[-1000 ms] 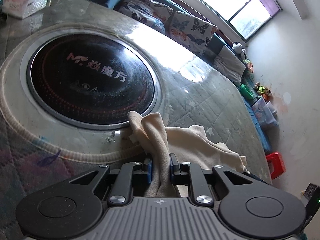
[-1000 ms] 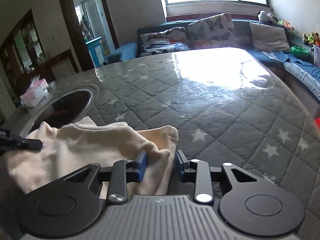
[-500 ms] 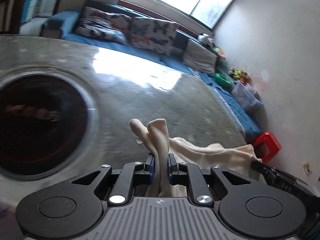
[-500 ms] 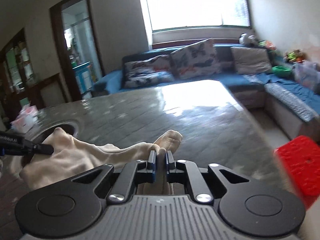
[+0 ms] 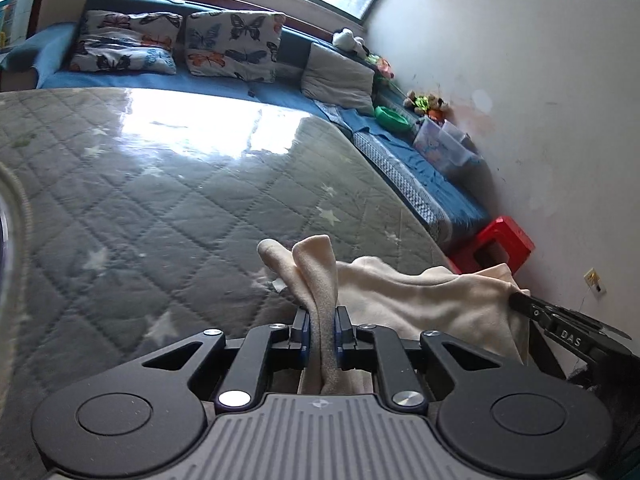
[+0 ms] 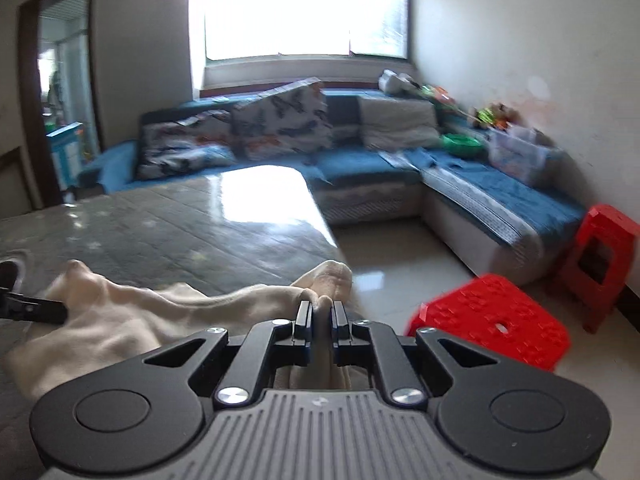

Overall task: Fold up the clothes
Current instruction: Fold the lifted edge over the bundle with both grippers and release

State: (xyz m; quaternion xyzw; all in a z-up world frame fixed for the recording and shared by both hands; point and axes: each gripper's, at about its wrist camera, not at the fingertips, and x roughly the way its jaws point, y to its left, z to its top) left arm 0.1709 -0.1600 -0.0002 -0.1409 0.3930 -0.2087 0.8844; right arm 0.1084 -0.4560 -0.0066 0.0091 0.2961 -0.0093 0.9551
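Observation:
A cream garment hangs stretched between both grippers above the grey quilted table. My left gripper is shut on a bunched corner of it, the cloth poking up past the pads. In the right wrist view the same cream garment sags to the left, and my right gripper is shut on another bunched corner near the table's right edge. The right gripper's tip shows at the garment's far right end in the left wrist view; the left gripper's tip shows at the far left in the right wrist view.
A blue sofa with butterfly cushions runs along the window wall and the right wall. Two red plastic stools stand on the tiled floor right of the table. Toys and a clear box lie on the sofa.
My right gripper closed on the garment's corner. Both grippers swung right across the table with the cloth lifted; the round black hob has left the left wrist view.

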